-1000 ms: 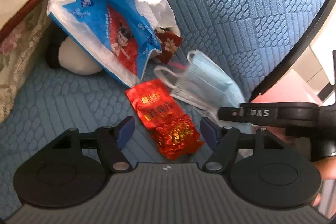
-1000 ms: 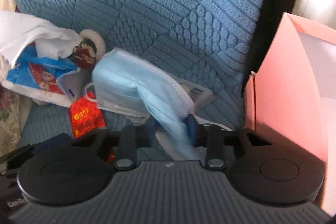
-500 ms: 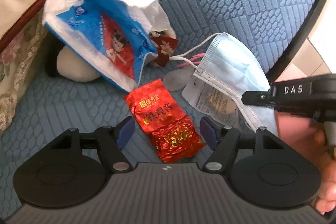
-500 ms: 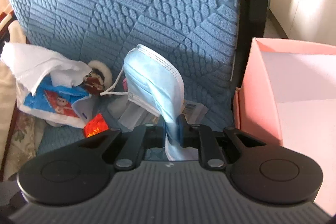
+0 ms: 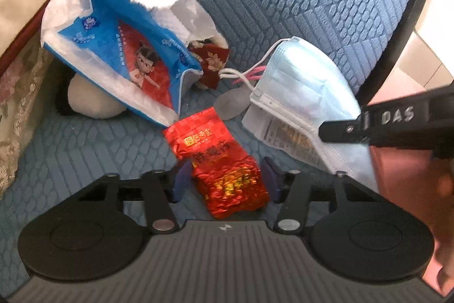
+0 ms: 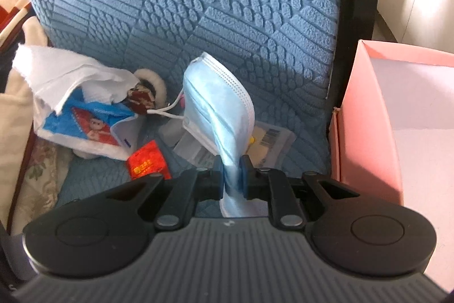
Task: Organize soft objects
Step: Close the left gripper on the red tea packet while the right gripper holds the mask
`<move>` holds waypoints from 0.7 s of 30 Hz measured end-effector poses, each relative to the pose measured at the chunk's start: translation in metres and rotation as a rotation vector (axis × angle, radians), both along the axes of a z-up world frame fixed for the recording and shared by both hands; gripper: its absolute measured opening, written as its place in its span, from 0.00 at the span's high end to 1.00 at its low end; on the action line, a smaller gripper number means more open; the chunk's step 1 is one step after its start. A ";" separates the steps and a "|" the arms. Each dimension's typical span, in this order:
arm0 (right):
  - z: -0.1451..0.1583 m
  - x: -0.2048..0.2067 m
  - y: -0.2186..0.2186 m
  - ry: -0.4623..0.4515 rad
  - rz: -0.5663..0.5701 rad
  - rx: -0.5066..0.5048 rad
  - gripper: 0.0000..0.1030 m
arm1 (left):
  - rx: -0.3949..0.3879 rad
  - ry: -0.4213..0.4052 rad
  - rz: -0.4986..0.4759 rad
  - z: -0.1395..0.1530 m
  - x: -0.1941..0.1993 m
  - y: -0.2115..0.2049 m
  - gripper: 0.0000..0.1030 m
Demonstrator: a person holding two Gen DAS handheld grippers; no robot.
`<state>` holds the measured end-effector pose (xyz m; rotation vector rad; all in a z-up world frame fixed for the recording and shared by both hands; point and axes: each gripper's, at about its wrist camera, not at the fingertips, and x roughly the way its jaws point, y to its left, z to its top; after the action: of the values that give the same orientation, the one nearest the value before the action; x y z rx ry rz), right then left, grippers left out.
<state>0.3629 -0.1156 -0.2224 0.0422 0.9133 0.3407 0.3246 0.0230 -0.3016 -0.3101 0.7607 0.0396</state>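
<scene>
The right gripper [image 6: 230, 177] has its fingers [image 6: 218, 180] pinching the lower part of a light blue face mask [image 6: 218, 104], which rises above them, lifted off the blue textured seat cushion [image 6: 198, 4]. Just beyond the fingers lies a clear wrapper with a barcode [image 6: 269, 138]; to their right stands a pink box [image 6: 366, 115].

The left gripper [image 5: 224, 179] has its fingers [image 5: 181, 181] spread to either side of a red foil tea packet [image 5: 218, 158] lying on the cushion; whether they touch it I cannot tell. Ahead to the left sits a blue-and-white tissue pack [image 5: 122, 58], with a small plush toy [image 5: 93, 101] beneath it.
</scene>
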 end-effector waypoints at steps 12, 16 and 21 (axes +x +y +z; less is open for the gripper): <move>0.001 -0.017 -0.010 -0.003 -0.028 0.000 0.85 | -0.149 0.020 0.067 0.021 -0.006 0.033 0.92; 0.001 -0.021 -0.013 -0.004 -0.041 0.009 0.85 | -0.214 0.012 0.077 0.028 -0.010 0.040 0.91; 0.001 -0.023 -0.016 -0.006 -0.048 0.014 0.85 | -0.228 0.007 0.079 0.032 -0.010 0.038 0.63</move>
<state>0.3397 -0.1318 -0.2212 0.0759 0.9024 0.3031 0.3148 0.0610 -0.2691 -0.5569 0.7610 0.0282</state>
